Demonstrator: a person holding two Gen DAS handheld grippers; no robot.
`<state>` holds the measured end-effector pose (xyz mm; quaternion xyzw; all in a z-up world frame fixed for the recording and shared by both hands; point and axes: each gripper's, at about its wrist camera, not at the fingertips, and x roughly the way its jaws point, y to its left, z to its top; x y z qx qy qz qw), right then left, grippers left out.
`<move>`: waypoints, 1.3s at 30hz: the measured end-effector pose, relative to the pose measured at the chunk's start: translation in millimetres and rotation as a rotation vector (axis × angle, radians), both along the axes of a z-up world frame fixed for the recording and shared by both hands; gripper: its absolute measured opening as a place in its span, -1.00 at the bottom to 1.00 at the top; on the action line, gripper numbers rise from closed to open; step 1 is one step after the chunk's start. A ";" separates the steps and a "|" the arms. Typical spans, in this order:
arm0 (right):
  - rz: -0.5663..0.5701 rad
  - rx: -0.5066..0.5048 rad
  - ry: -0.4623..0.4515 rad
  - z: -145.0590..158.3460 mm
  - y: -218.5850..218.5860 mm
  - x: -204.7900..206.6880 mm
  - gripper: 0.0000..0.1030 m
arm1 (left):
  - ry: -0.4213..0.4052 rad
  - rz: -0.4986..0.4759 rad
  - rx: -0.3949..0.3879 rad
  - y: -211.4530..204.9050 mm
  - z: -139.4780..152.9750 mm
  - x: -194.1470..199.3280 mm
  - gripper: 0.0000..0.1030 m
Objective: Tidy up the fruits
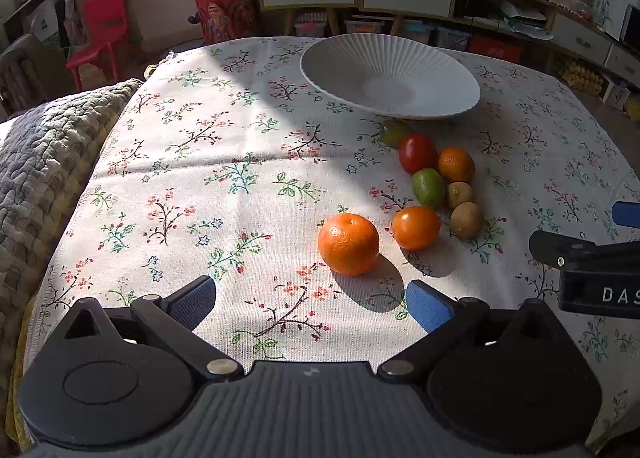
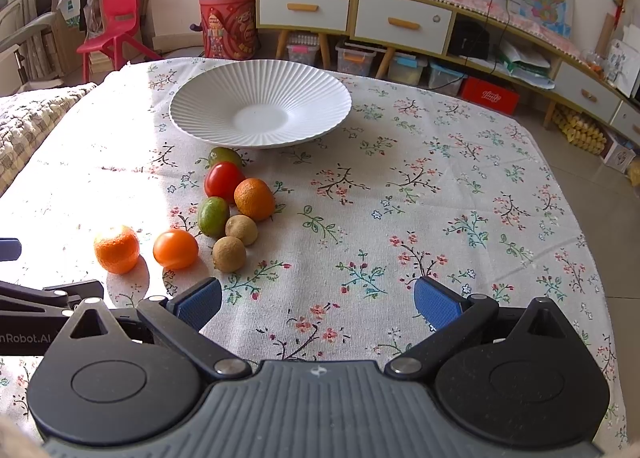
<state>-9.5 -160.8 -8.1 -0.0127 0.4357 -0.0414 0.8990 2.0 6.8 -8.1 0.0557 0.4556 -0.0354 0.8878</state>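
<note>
Fruits are clustered on the floral tablecloth [image 2: 400, 218] just in front of the white ribbed plate [image 2: 260, 102], which is empty and evidently intended as the destination. Left gripper [image 1: 310, 300] is held spread apart behind the nearest mandarin [image 1: 349, 244], apparently lined up for grasping. Right gripper [image 2: 318, 304] is likewise spread, empty, over bare cloth.

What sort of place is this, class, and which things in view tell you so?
Probably a family living room or playroom at home: a floral tablecloth on the table, a child's red plastic chair, and a sideboard with drawers with storage boxes beneath it.
</note>
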 end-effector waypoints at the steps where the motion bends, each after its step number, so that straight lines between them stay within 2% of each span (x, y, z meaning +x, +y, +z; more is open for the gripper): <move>1: 0.000 -0.001 0.000 -0.1 -0.2 -0.4 0.99 | 0.000 0.000 0.000 0.0 0.0 0.0 0.77; 28: -0.001 -0.002 0.006 0.8 0.2 0.9 0.99 | 0.000 0.000 0.000 0.7 -0.4 -0.4 0.77; 39: -0.004 0.016 0.010 -1.6 0.2 1.4 0.99 | 0.019 -0.016 -0.026 4.4 -2.8 5.4 0.76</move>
